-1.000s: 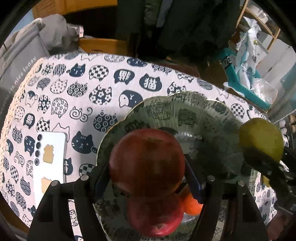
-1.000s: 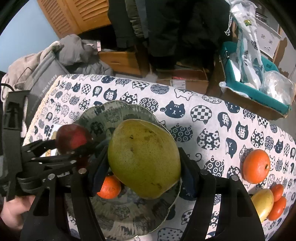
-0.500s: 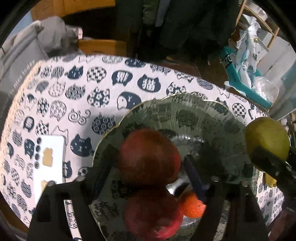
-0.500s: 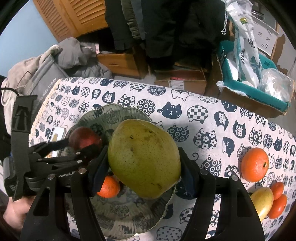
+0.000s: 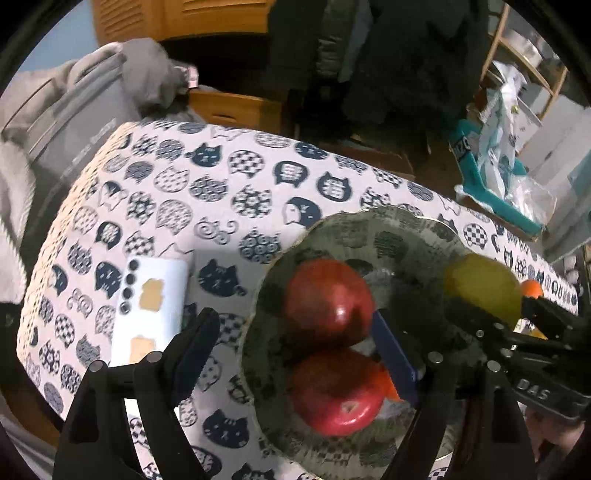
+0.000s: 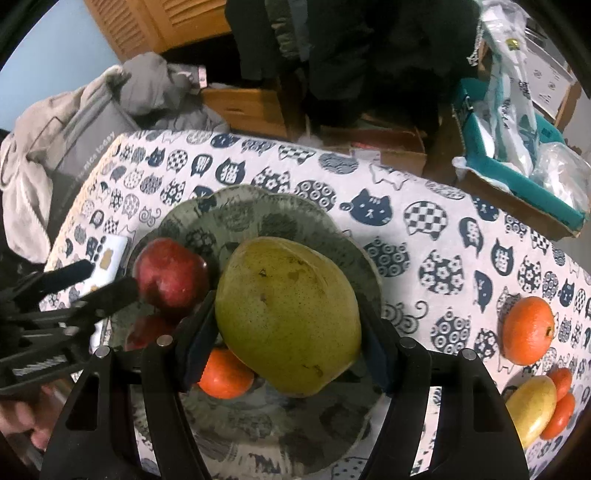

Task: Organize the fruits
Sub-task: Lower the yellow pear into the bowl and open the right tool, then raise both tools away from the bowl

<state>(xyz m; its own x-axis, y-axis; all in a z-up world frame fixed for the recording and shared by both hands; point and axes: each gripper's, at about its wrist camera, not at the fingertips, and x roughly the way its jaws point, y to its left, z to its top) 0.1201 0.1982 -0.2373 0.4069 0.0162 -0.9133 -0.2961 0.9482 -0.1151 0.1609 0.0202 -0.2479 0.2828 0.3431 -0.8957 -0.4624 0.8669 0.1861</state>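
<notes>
A: Bkgd log. Tablecloth (image 6: 424, 221), white w/ navy cat-head print, covers the whole table top.

B: On it?

A: White card (image 5: 147, 314) w/ black dots and tan patches, flat near the table's left edge.

B: Past the far edge?

A: Grey clothing heap (image 6: 74, 122) off the far-left corner. Wooden louvred cabinet (image 6: 166, 22) behind it, wooden drawer unit (image 5: 236, 107) lower. Dark hanging garments (image 6: 351, 55) at centre. Teal tray (image 6: 524, 184) w/ plastic bags off the far-right corner, cardboard box (image 6: 388, 147) beside it.
</notes>
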